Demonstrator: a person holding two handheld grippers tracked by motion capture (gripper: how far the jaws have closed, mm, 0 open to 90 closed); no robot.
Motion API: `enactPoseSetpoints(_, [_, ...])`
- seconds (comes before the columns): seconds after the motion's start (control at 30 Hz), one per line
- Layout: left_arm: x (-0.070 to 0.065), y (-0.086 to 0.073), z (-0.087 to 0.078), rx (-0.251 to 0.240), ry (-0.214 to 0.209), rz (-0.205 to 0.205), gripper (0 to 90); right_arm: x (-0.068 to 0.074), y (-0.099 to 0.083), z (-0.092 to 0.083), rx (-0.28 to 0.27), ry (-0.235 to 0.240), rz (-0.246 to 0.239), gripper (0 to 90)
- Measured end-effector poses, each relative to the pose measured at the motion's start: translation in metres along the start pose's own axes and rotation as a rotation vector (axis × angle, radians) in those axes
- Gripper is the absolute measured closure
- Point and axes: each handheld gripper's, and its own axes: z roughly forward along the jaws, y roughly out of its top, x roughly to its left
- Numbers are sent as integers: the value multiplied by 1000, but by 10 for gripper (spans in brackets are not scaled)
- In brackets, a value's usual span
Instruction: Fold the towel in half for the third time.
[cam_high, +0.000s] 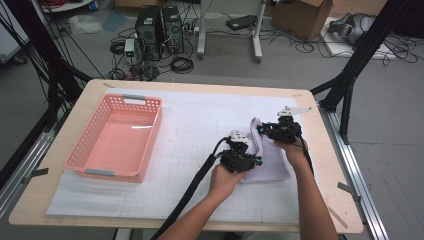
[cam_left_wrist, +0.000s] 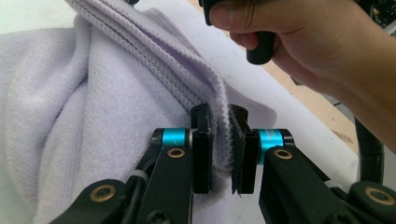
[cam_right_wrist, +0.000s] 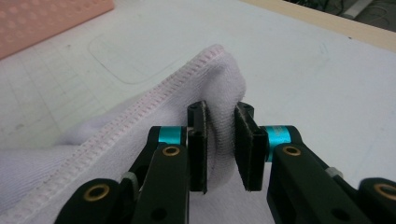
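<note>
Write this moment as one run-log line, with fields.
left gripper: shut on towel hem | right gripper: shut on towel corner | towel: partly lifted off table | basket: empty

Pale lilac terry-cloth towel (cam_high: 265, 159) with a stitched, ribbed hem, folded over on itself into a soft heap. Lying on the right part of the white-covered tabletop (cam_high: 200, 135), far corner lifted. Layered hem edges bunched upright (cam_left_wrist: 223, 116); rounded fold raised at another spot (cam_right_wrist: 223, 88).
</note>
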Motion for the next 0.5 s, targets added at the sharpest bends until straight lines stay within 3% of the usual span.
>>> enactPoseSetpoints(0.1, [-2,-1,2,-5,15,17,722,-4,-5,-3,-2,-14,14,734])
enactPoseSetpoints(0.17, [-2,-1,0,-8,12,37,614,-7,-9,-7,-20,-29,68,647])
enactPoseSetpoints(0.23, [-3,0,-6,-31,8,56,480,-10,-11,-12,-42,-50,100,614])
enactPoseSetpoints(0.3, [-3,1,-11,-55,11,70,403,-12,-14,-19,-47,-69,116,594])
enactPoseSetpoints(0.37, [-1,1,-28,-116,23,90,374,-14,-17,-25,-45,-88,142,580])
enactPoseSetpoints(0.5, [11,-1,-51,-165,70,122,345,-14,-20,-35,-29,-103,173,558])
